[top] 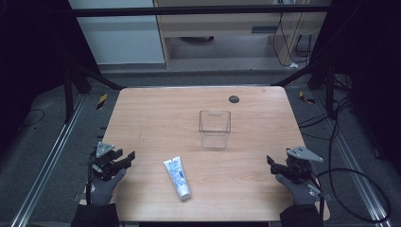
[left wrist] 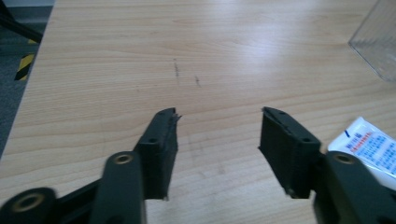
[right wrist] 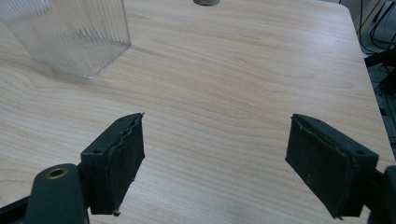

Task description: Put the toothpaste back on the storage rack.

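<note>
1. Worktop (top: 156,118): light wood grain, rectangular. I see a small dark round mark (top: 234,99) near its far edge and faint scuff lines (left wrist: 176,68) ahead of my left claw.
2. Clear plastic container (top: 214,128): square, open-topped, standing upright a little beyond the worktop's middle. Its walls are ribbed and see-through. I can see nothing inside it; the wood shows through the walls.
3. Tube (top: 178,177): white with blue print and a white cap, lying flat on the near half of the worktop, cap end toward me, well apart from the container. From the left gripper view its flat crimped end sits just beside the right jaw; I can't tell whether they touch.
4. Left claw (top: 124,160): held in a grey-gloved hand (top: 103,185) at the near left edge, jaws apart, nothing between them, only bare wood.
5. Right claw (top: 273,164): near right edge, gloved hand (top: 297,188) behind it, jaws spread wide, nothing gripped. The container stands ahead to its left.
</note>
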`<state>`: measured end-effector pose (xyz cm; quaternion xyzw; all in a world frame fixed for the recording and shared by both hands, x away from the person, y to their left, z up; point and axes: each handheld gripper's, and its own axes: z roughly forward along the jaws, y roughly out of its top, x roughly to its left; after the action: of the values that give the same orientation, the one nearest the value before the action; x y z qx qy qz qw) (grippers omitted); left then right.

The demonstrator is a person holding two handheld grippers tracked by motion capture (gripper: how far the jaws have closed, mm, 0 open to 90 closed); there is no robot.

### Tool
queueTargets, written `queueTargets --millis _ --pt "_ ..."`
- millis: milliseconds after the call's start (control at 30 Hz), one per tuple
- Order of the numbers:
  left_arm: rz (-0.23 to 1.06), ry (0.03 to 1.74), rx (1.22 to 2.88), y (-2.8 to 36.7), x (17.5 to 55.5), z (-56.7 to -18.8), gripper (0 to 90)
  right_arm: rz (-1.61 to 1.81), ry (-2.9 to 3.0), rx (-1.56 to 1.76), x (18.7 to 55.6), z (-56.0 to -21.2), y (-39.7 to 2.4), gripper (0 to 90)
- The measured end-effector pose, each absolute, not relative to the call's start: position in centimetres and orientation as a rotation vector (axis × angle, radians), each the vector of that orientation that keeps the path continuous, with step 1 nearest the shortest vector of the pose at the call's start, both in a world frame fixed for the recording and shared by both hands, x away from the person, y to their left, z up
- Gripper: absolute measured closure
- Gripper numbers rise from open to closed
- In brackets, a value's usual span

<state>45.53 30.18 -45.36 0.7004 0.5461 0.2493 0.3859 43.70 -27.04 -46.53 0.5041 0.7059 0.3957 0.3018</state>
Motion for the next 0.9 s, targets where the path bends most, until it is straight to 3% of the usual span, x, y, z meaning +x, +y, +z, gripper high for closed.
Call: queueTargets --millis 367,533,733,900 --pt "0.573 1.291 1.907 26.4 44.5 -45.4 67.2 1.049 1.899 1.300 43.0 -46.3 -26.1 37.9" --pt "0.535 1.256 1.964 24.7 44.1 -45.7 75.6 1.067 1.939 1.304 42.9 -46.4 -25.8 50.2" --pt "0.505 1.240 2.011 23.4 43.8 -45.9 86.4 1.060 1.975 1.300 43.0 -46.7 -25.4 54.4" --pt "0.472 1.227 2.055 22.3 43.7 -46.3 89.1 1.047 1.981 1.294 43.1 -46.8 -25.2 53.3"
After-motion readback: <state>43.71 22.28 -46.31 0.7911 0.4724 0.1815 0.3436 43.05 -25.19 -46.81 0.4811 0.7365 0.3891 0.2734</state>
